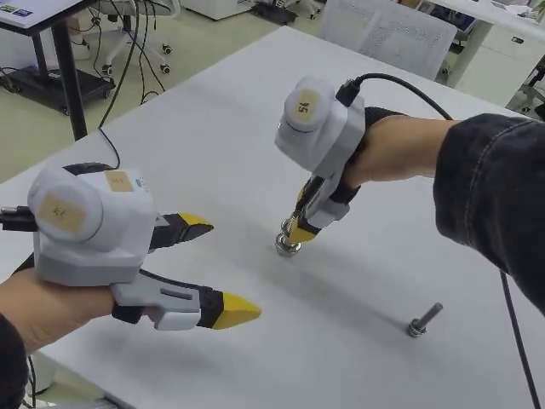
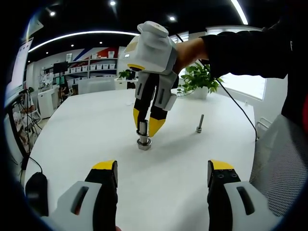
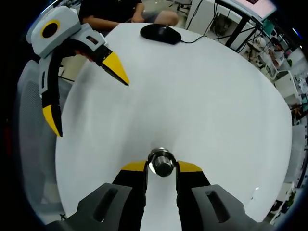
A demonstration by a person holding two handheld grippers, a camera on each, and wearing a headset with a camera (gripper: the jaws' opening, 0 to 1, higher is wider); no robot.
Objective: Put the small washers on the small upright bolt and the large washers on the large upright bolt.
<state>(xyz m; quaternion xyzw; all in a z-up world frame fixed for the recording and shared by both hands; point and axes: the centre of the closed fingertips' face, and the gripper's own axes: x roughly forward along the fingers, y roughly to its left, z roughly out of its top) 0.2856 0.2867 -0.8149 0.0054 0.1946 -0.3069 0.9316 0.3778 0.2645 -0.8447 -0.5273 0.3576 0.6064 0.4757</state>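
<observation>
Though well inside table point(image 1: 213, 111) edges, large bolt point(image 2: 143, 138) in right gripper point(image 3: 162, 167).

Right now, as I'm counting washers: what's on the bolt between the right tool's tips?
Washers stacked at the bolt's base; the right tool's tips partly cover the shaft, so no count.

Bright, even indoor light covers the white table point(image 1: 255, 111), which shows almost no glare. In the left gripper view, ceiling strip lights point(image 2: 82, 34) and small spotlights point(image 2: 172, 18) glow overhead, and a window point(image 2: 245, 86) is blown out to white. A soft, wide shadow point(image 1: 358, 285) spreads beside the large upright bolt point(image 1: 288, 245), whose metal top glints in the right gripper view. Both gripper views bend strongly toward their edges. The head view is sharp.
</observation>
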